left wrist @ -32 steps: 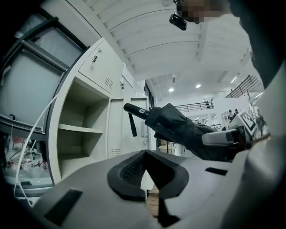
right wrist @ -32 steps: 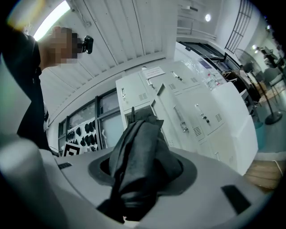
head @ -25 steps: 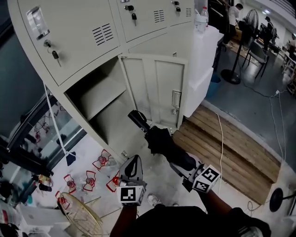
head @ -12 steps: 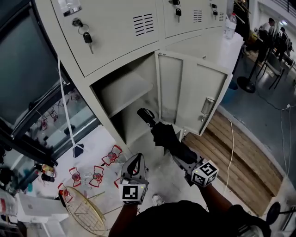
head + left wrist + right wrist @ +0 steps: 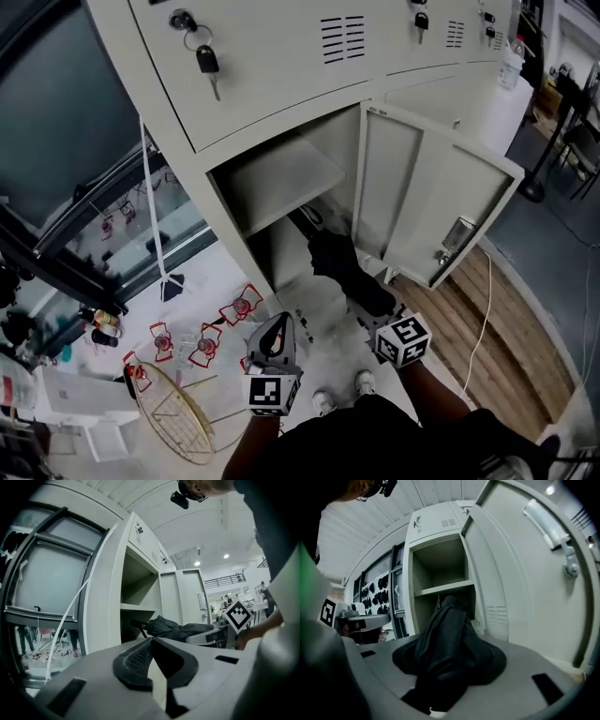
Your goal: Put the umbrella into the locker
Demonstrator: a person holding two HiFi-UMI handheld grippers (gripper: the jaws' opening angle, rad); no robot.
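Locker [image 5: 272, 66] lower bay open — shelf [image 5: 281, 178] overhead, door [image 5: 427, 202] swung right

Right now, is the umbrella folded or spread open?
Folded. The umbrella is a narrow black bundle with its fabric gathered, clamped in the right gripper; no canopy is spread.

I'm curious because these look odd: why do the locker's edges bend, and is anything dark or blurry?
Left gripper view: wide lens curves the locker; ceiling lamps glare. Right gripper view: the umbrella in the right tongs is a dark, soft mass. Head view: fairly sharp.
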